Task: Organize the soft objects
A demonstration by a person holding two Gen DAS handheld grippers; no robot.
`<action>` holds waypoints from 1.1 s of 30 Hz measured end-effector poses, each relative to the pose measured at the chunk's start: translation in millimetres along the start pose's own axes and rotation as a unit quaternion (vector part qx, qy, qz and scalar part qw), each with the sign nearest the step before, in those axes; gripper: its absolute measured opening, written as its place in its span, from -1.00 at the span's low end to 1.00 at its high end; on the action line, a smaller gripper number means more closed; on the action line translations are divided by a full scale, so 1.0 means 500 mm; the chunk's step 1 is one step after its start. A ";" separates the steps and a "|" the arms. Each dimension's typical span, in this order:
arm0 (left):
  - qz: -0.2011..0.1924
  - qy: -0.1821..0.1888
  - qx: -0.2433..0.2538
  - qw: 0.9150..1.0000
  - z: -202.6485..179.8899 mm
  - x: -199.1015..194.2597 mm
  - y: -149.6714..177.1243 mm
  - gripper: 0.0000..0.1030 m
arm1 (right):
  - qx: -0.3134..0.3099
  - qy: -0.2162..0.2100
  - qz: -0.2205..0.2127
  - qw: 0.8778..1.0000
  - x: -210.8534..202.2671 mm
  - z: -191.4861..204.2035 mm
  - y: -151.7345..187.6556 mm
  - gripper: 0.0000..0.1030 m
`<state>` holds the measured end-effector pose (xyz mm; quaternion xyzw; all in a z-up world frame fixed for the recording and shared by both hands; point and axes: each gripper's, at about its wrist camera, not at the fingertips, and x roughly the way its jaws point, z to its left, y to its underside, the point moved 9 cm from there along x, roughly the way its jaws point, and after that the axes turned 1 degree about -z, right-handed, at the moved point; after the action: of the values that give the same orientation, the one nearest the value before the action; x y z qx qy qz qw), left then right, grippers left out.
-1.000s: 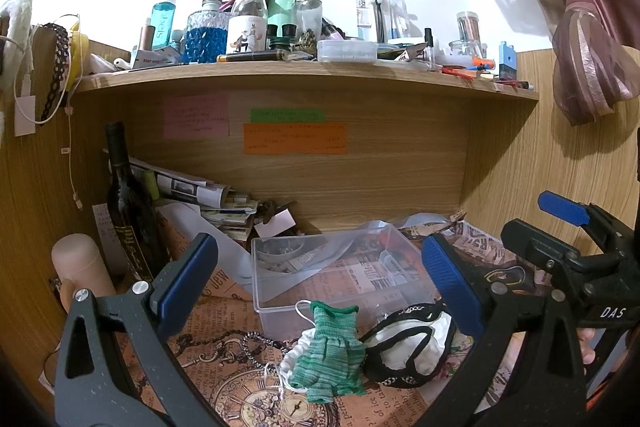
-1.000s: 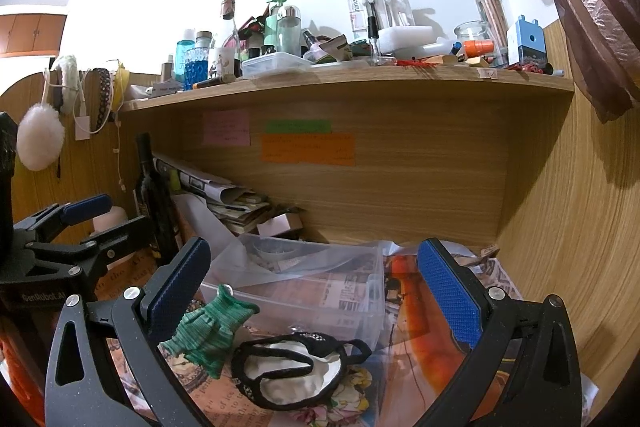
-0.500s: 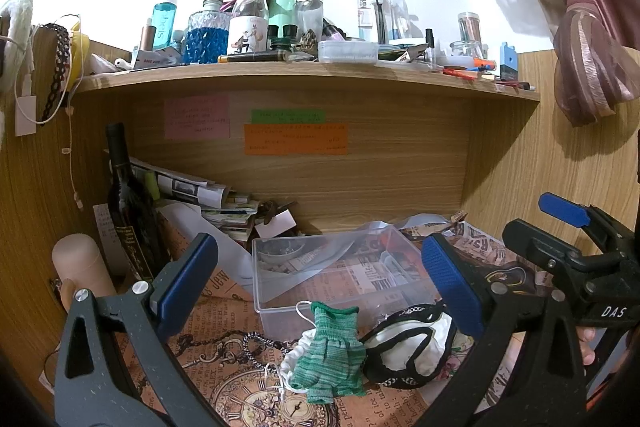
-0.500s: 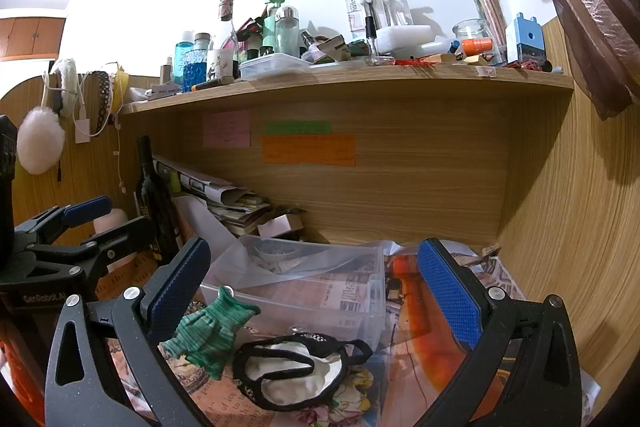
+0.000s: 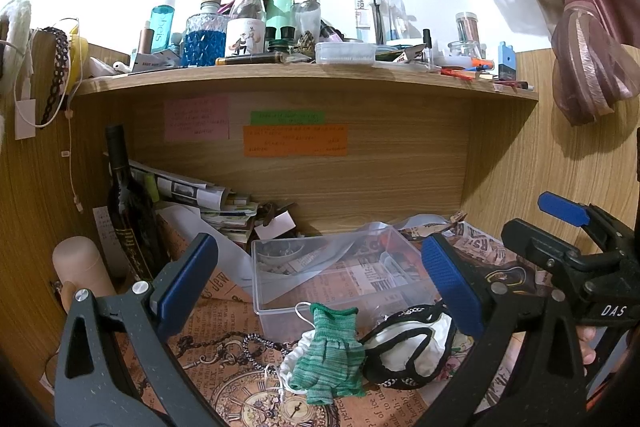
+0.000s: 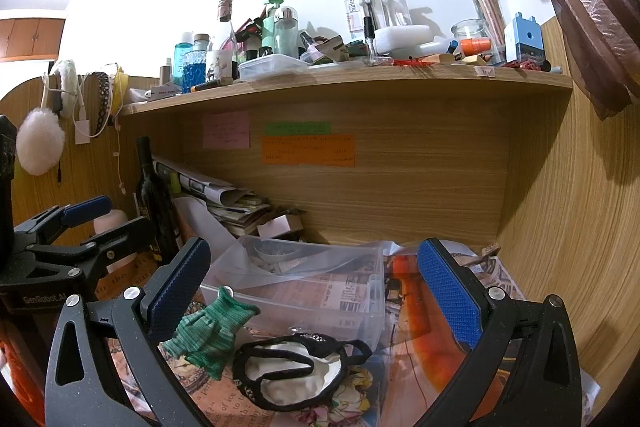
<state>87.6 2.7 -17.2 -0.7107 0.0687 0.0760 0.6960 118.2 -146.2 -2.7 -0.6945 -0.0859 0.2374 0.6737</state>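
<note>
A green knitted glove [image 5: 330, 357] lies on the paper-covered desk, over a white drawstring cloth [image 5: 294, 359]. Beside it lies a white face mask with black trim [image 5: 408, 347]. Both sit in front of a clear plastic box [image 5: 320, 269]. The right wrist view shows the glove [image 6: 206, 333], the mask [image 6: 296, 371] and the box [image 6: 304, 283] too. My left gripper [image 5: 320, 283] is open and empty above the glove. My right gripper [image 6: 314, 287] is open and empty above the mask. Each gripper shows in the other's view, the right one [image 5: 568, 227] and the left one [image 6: 80, 215].
A dark wine bottle [image 5: 128, 203] and a stack of newspapers [image 5: 196, 195] stand at the back left. A beige cylinder [image 5: 80, 267] stands at the left. A shelf [image 5: 304, 75] crowded with bottles runs overhead. Wooden walls close both sides. A curtain [image 5: 580, 27] hangs at the right.
</note>
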 end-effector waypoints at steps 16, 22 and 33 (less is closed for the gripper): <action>0.005 -0.001 0.000 1.000 0.002 0.004 0.006 1.00 | 0.001 0.000 0.001 1.000 0.002 0.000 0.000 1.00; 0.045 -0.003 0.005 0.999 0.006 0.037 0.051 1.00 | 0.001 0.006 0.023 1.000 0.019 -0.010 0.026 1.00; 0.142 0.020 0.003 0.990 0.004 0.113 0.179 1.00 | 0.021 -0.012 0.121 0.992 0.074 -0.025 0.143 1.00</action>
<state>124.9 3.3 -116.7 -0.6934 0.1827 0.1595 0.6785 141.7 -146.5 -80.6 -0.6822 -0.0042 0.3276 0.6536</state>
